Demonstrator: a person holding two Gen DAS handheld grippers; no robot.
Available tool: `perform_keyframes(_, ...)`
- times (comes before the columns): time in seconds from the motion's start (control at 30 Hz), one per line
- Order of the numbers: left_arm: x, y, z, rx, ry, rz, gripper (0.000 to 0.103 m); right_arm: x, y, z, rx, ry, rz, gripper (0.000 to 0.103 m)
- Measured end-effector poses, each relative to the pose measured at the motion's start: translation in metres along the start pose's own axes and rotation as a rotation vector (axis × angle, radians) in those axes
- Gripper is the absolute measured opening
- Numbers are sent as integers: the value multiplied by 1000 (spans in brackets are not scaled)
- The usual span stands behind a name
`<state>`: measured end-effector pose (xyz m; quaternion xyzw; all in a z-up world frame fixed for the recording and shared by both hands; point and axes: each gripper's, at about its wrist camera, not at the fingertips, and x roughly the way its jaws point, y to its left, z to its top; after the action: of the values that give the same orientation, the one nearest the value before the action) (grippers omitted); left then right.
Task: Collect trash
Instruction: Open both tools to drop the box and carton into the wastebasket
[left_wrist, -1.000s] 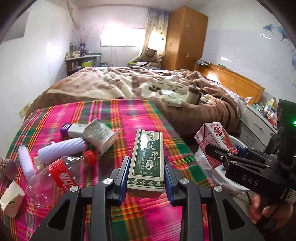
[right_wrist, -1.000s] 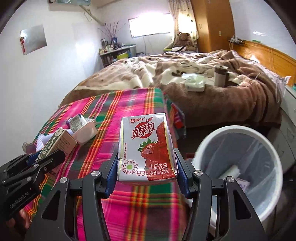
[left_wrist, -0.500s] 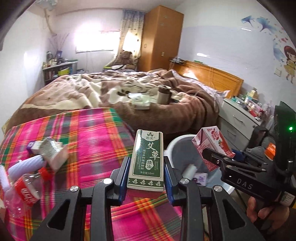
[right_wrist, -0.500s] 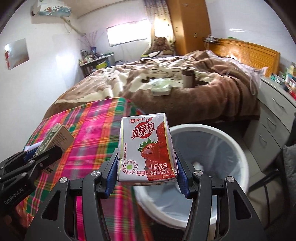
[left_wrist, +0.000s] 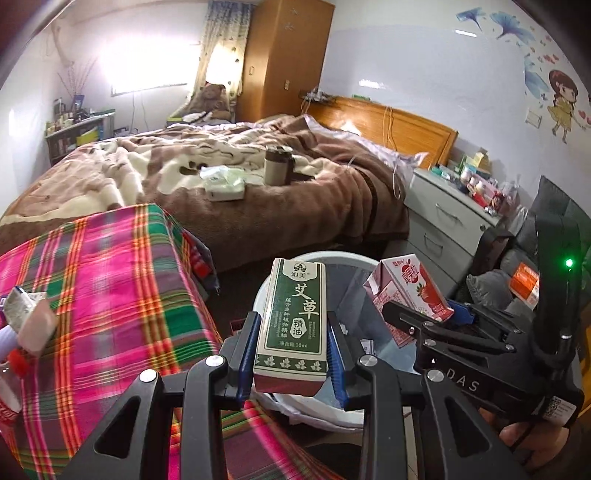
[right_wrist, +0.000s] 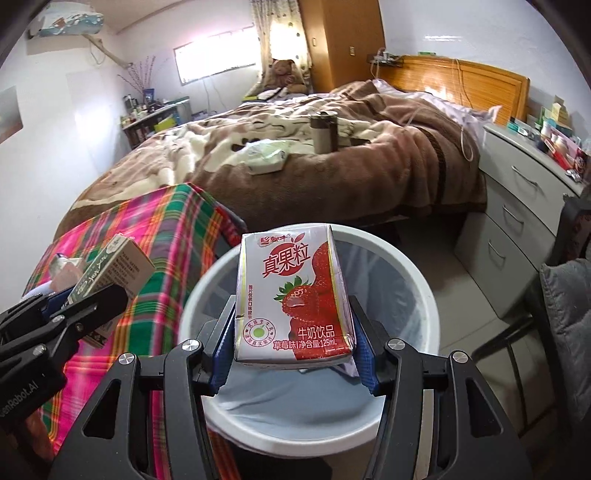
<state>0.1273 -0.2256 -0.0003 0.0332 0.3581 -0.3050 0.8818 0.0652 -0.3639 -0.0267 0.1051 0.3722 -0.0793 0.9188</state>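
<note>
Left gripper (left_wrist: 291, 350) — clamped on a small green box (left_wrist: 293, 317), held upright by its two long side faces, low centre of the left wrist view. Thin cardboard, likely very light, probably near empty; walls would dent under a hard squeeze. The side-face hold near the lower half looks sound — flat faces, blue pads square to them.

Right gripper (right_wrist: 293, 350) — closed around a strawberry milk carton (right_wrist: 293, 295), gripped at its lower sides, centre of the right wrist view. Coated card, smooth, a little slippery by the look of it. The top flap is raised in the left wrist view, so it may be opened and drained; if so it is light and soft and will cave in rather than resist. Some leftover liquid cannot be ruled out.

White bin (right_wrist: 424, 291) with a pale liner sits on the floor, lower centre of both views, directly behind and below the carton. The box appears over the bin's near rim, close to the edge of the plaid cloth (left_wrist: 110, 280).

More trash remains at the left edge of the left wrist view — a blurred carton (left_wrist: 31, 317) on the cloth.

Judgement: both items are placed for dropping; simple release should do, no care needed for breakage.
</note>
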Motion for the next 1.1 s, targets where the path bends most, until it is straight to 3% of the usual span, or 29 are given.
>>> perform_keyframes(0.37, 28, -20, 1, 31, 36, -25, 34, 12, -23, -3, 22, 48, -39, 56)
perform_keyframes(0.4, 29, -20, 1, 34, 37, -30, 36, 13, -24, -3, 19, 52, -41, 56)
perform_keyframes(0.47, 30, -21, 2, 35, 34, -13, 51, 13, -24, -3, 10, 57, -61, 57)
perform_keyframes(0.53, 27, -18, 2, 26, 28, -24, 54, 14, -23, -3, 5, 57, -78, 65)
perform_keyframes(0.57, 26, -17, 3, 22, 27, -22, 54, 13, -24, -2, 9, 53, -80, 68)
perform_keyframes(1.1, -15, 14, 0, -23, -26, 35, 55, -2, -6, 3, 9, -3, -49, 69)
